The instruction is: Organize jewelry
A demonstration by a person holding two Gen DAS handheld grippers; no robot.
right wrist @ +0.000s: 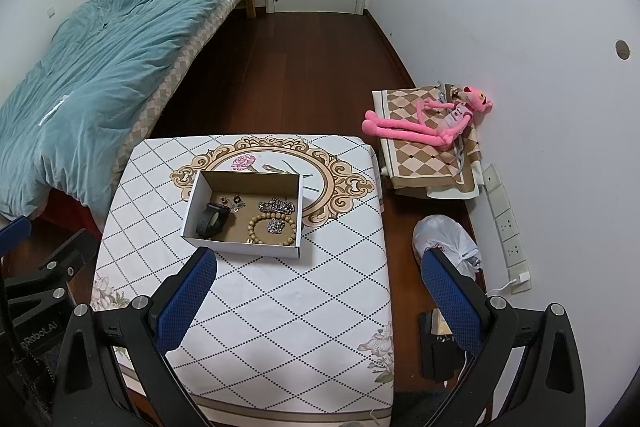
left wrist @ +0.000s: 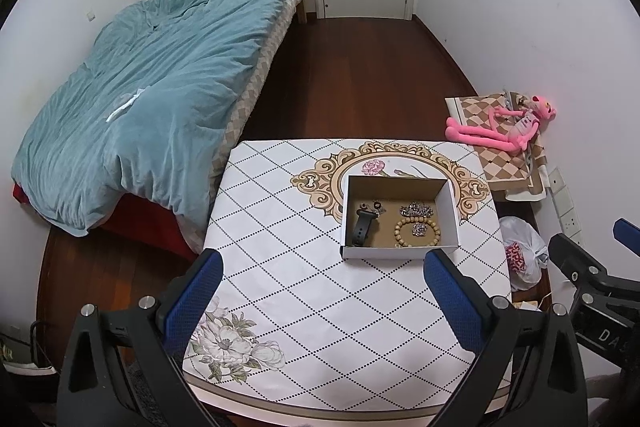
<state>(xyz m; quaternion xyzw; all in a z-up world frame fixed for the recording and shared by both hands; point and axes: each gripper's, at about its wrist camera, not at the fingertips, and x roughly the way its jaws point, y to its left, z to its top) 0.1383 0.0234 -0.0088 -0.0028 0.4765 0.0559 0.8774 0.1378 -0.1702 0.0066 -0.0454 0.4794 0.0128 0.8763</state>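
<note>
In the left wrist view, the left gripper (left wrist: 324, 301) is seen held above the near part of the desk (left wrist: 304, 307), its blue-padded fingers (left wrist: 192, 301) spread wide with nothing between them. An open cardboard box (left wrist: 398, 217) is set on the desk's patterned cloth, partly over the ornate gold medallion, just beyond the fingertips. Inside the box, a black watch (left wrist: 362, 227) lies at the left, small earrings (left wrist: 374, 206) at the back, a wooden bead bracelet (left wrist: 417, 233) at the front right, and a silver-toned chain piece (left wrist: 417, 211) behind it; a smaller silver piece is ringed by the bracelet. The right gripper (left wrist: 592, 267) is seen at the right edge. A bed with a blue duvet (left wrist: 148, 87) is placed to the left, and a pink plush toy (left wrist: 504, 127) lies on a checked cloth by the wall.

In the right wrist view, the right gripper (right wrist: 318, 301) is held over the desk's (right wrist: 280, 307) near right side, its fingers (right wrist: 186, 301) likewise wide apart and empty. The box (right wrist: 244, 213) is seen ahead and to the left, the watch (right wrist: 212, 219), bracelet (right wrist: 272, 225) and chain piece (right wrist: 280, 206) lying within it. A white plastic bag (right wrist: 446, 243) rests on the floor to the right of the desk.
</note>
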